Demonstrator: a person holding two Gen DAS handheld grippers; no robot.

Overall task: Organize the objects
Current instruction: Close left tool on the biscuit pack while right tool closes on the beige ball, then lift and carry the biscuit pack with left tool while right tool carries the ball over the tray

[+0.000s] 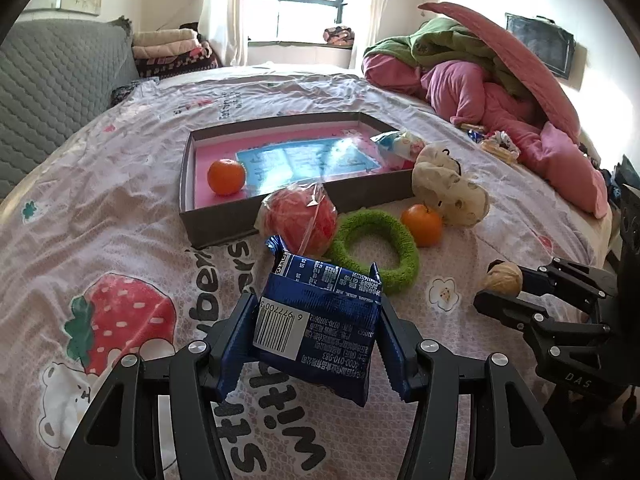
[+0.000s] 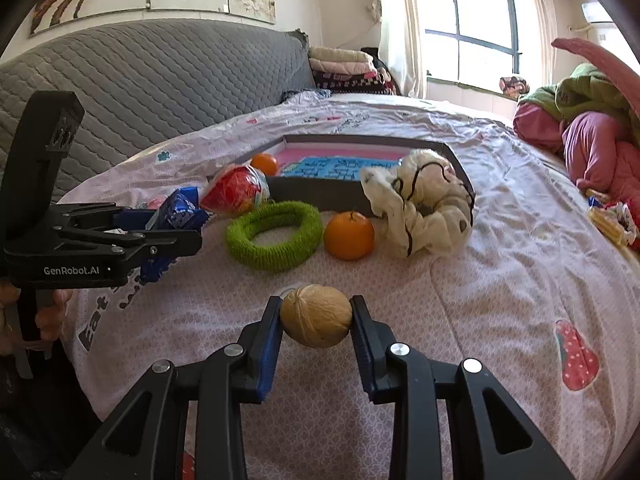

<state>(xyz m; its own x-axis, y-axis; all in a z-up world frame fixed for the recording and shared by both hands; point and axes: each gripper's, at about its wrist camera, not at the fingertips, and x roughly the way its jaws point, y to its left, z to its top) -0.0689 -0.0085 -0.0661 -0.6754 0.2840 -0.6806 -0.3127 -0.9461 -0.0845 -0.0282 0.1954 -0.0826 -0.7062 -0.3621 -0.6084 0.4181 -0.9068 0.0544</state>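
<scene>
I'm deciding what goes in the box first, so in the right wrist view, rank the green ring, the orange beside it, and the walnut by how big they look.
1. green ring
2. orange and walnut: they look alike, so no ranking. The walnut, held in the right gripper, sits nearer the camera, which likely inflates it.

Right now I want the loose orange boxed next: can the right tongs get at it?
Probably not yet: the right tongs are shut on the walnut. The path to the orange beside the green ring looks open otherwise.
</scene>
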